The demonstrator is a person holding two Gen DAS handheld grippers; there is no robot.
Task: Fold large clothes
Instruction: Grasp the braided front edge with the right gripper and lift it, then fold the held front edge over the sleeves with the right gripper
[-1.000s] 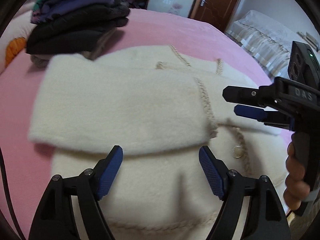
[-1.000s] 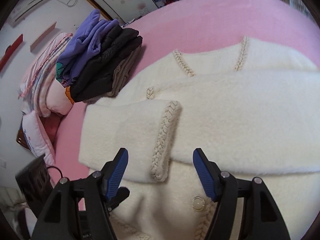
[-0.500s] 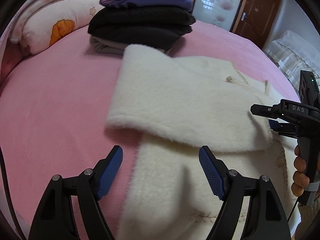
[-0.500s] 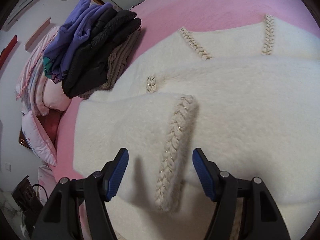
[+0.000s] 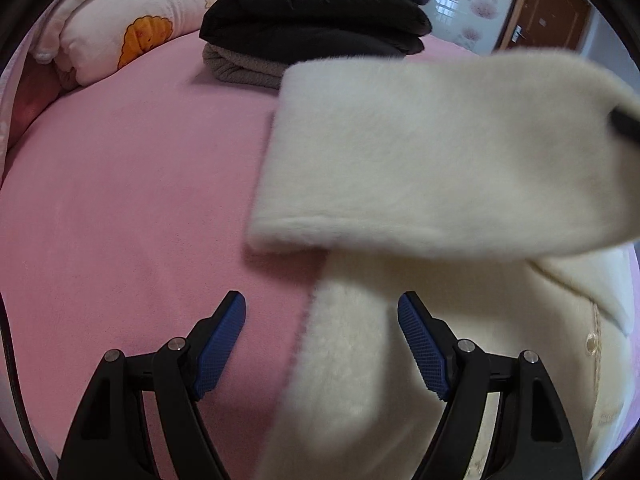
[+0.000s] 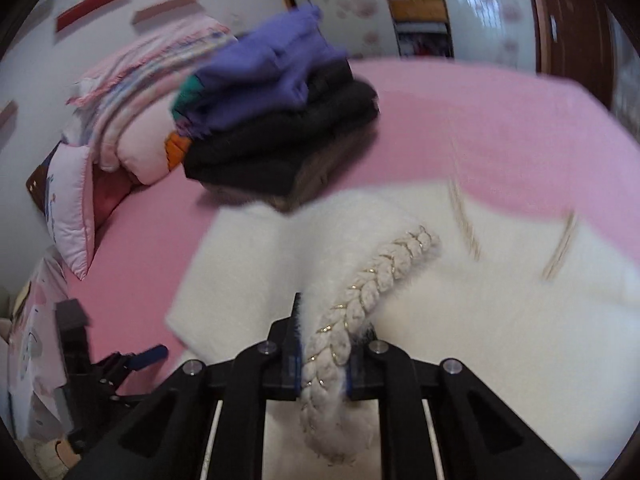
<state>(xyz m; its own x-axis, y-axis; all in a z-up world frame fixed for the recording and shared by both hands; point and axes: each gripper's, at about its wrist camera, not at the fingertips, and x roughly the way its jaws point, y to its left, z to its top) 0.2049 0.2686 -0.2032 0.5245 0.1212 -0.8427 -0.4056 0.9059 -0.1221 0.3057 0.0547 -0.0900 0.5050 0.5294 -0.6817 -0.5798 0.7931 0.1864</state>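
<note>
— What is the right gripper (image 6: 322, 364) doing?

— Its fingers (image 6: 289, 354) are closing on the braided cuff (image 6: 360, 296) of the cream coat (image 6: 500, 320). The cuff is sitting between the blue pads, which are pressing on it from both sides with almost no gap left, and the sleeve (image 5: 432, 156) is hanging raised above the rest of the garment (in the left wrist view it is stretching as a broad fuzzy band across the right half of the picture).

— And the left gripper (image 5: 322, 342)?

— It is standing wide apart and gripping nothing. Its fingers (image 5: 224, 336) are hovering over the near left edge of the coat: the left pad is sitting above the bare pink bed (image 5: 120, 200), the right pad above the fleece. Whether either pad is brushing the fabric cannot be told from here.

— Where is the coat lying?

— It is spreading over the pink bed, its body flat and only the sleeve lifted. Just behind it a stack of folded clothes (image 6: 276, 120) is resting (purple on top, black beneath, grey-brown at the bottom), with pillows (image 5: 132, 28) beside the stack at the bed's far left.
</note>
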